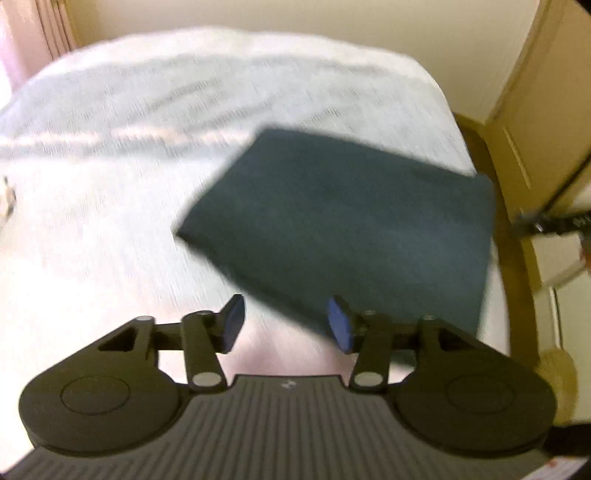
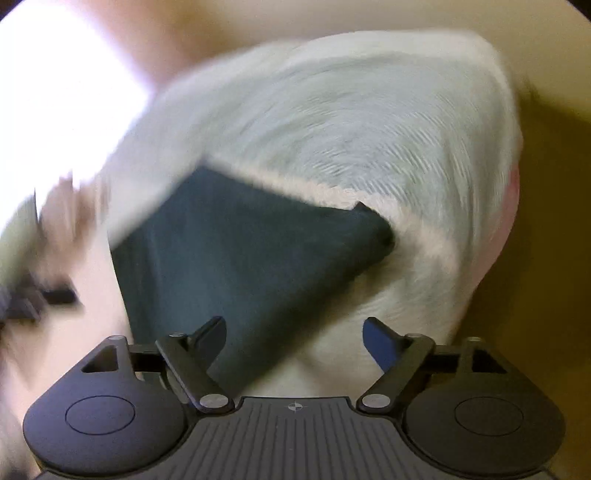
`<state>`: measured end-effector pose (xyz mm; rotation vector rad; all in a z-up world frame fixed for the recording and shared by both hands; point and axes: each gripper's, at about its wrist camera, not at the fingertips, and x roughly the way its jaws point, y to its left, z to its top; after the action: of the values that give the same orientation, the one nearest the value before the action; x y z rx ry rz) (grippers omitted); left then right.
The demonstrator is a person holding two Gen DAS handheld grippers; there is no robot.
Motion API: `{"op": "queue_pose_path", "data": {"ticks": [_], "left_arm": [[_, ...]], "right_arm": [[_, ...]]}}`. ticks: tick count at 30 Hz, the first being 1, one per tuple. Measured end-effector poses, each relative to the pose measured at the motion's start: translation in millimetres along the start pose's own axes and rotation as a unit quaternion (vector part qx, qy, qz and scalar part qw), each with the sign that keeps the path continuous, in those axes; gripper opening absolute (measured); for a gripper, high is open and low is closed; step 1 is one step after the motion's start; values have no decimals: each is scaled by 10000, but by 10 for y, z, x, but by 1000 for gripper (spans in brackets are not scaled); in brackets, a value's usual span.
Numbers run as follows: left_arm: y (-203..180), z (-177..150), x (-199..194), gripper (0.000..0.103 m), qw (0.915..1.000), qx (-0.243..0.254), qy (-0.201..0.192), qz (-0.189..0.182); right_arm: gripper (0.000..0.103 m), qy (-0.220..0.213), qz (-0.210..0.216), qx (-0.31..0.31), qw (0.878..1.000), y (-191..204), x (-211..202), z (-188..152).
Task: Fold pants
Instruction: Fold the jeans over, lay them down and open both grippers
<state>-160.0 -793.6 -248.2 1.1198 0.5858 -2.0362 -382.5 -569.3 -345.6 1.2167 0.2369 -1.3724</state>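
The dark teal pants (image 1: 343,221) lie folded into a flat rectangle on the white bed cover (image 1: 147,147), near the bed's right edge. My left gripper (image 1: 286,323) hovers open just in front of the fold's near edge, with nothing between its blue pads. In the right wrist view the same folded pants (image 2: 236,258) spread ahead and to the left, one corner pointing right. Above the fold's near corner my right gripper (image 2: 293,339) is open and empty. Both views are motion-blurred.
A tan wooden bed frame (image 1: 517,236) curves round the right side of the mattress, with a cream door (image 1: 535,110) beyond it. The other gripper (image 1: 554,221) shows at the far right edge. Pink curtains (image 1: 33,33) hang at the back left.
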Motion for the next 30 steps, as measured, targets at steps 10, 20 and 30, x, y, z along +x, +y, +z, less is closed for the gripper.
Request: {"op": "queue_pose_path", "data": {"ticks": [10,20,30], "left_arm": [[283,388,803,45,9995,264,163,82],[-26,368,928,44,9990,-346,250,-156],[-129,375,979,46,9987,-308,404,56]], "right_arm": [[5,-122,477,1442,9883,-397,557,568],[7,408,-151,-336,9985,-408,773,2520],[54,-220,-1540,-2901,9443,253,293,1371]]}}
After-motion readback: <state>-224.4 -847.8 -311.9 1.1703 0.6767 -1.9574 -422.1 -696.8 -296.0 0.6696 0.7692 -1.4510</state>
